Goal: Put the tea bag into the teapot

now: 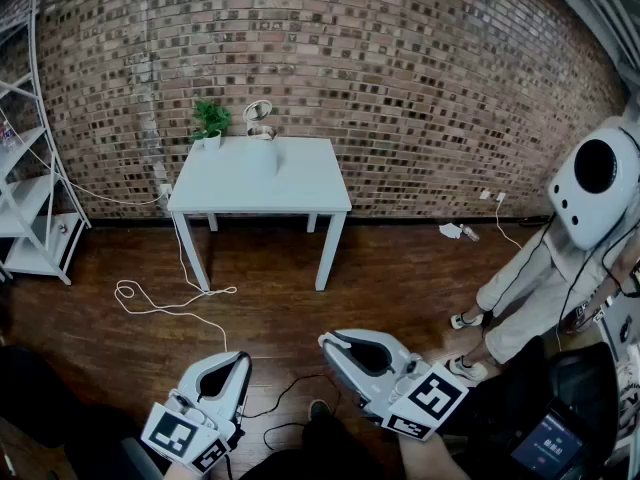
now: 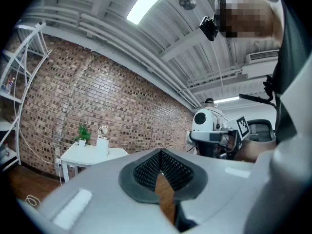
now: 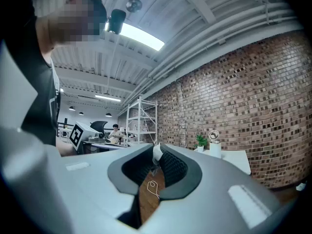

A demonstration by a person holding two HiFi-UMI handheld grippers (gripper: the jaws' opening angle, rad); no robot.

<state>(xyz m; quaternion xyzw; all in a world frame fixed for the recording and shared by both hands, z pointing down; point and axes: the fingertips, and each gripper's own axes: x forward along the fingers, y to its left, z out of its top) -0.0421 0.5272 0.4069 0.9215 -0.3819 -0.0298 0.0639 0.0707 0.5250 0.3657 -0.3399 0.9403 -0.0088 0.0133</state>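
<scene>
The white teapot [image 1: 260, 140] with a ring handle stands at the back of a white table [image 1: 300, 193] across the room; it also shows in the left gripper view [image 2: 102, 144] and the right gripper view [image 3: 215, 148]. My right gripper [image 1: 325, 342] is low in the head view, far from the table. In its own view its tips [image 3: 156, 156] pinch a small white piece, apparently the tea bag [image 3: 157, 151]. My left gripper [image 1: 243, 358] hangs beside it, its jaws [image 2: 162, 153] meeting at the tips with nothing between them.
A small potted plant [image 1: 210, 123] sits next to the teapot. A white shelf rack [image 1: 30, 168] stands at the left wall. A white cable [image 1: 160, 303] loops over the wooden floor. A white round-headed robot figure [image 1: 590, 183] stands at the right.
</scene>
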